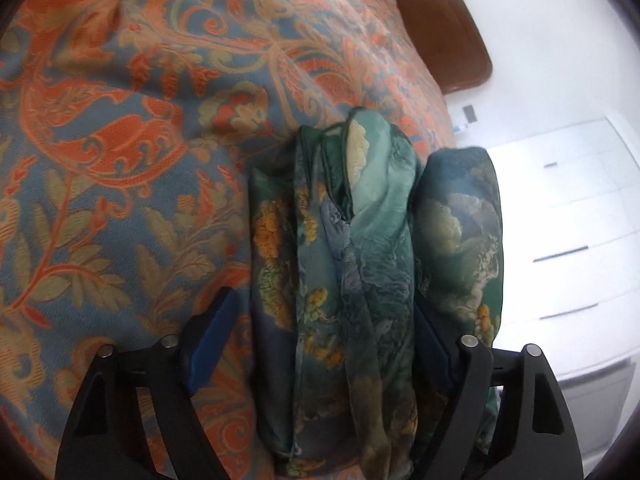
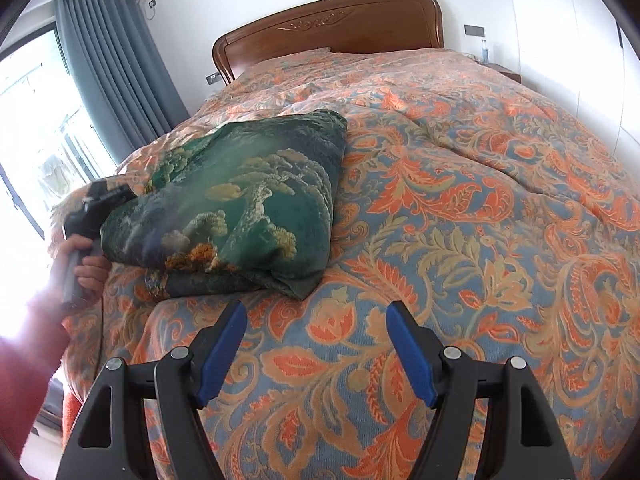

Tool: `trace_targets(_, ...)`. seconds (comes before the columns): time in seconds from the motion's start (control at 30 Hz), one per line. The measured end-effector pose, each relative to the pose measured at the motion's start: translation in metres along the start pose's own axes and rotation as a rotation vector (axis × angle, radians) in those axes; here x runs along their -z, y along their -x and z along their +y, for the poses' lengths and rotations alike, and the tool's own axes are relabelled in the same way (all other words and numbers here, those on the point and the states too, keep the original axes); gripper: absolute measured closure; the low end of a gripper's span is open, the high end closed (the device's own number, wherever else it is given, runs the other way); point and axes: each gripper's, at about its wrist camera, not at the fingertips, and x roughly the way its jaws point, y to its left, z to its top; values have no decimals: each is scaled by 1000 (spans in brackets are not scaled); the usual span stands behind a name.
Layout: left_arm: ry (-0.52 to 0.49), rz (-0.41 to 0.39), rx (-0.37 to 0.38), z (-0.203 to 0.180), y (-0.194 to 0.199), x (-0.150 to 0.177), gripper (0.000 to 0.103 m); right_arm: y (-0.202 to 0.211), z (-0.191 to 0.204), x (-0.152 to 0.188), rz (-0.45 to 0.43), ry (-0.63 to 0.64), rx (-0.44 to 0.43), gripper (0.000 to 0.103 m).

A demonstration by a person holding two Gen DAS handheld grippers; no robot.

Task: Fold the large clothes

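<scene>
Left gripper (image 1: 320, 344) jaws wide around folded garment (image 2: 240, 204); right gripper (image 2: 316, 344) agape, empty.

Bed (image 2: 460, 184) (paisley-covered) under folded, seemingly silky garment (image 2: 240, 200)

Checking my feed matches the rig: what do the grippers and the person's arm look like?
Both the left gripper and right gripper have black triangular-cutout frames, silver pivot pins and blue finger pads. The left hand is bare below a red sleeve.
</scene>
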Motion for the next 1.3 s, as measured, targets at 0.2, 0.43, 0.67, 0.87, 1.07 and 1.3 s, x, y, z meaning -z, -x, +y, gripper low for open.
trace_targets(0.2, -48, 38, -18, -13, -22, -9, 23, -36, -26, -58, 6, -64, -136, 29)
trace_targets(0.43, -81, 57, -19, -16, -37, -13, 23, -159, -59, -111, 240, -213, -356, 25)
trace_targets(0.67, -113, 85, -68, -32, -54, -19, 52, -223, -56, -122, 355, -342, -571, 8)
trace_targets(0.87, -188, 27, -123, -63, -31, -10, 72, -196, 1, -134, 259, -20, -393, 28)
trace_targets(1.07, -258, -31, -96, -104, 2, -5, 73, -148, 25, -132, 131, 101, -374, 33)
trace_targets(1.3, -334, -84, -61, -161, 2, -43, 73, -110, 22, -168, -16, 89, -402, 33)
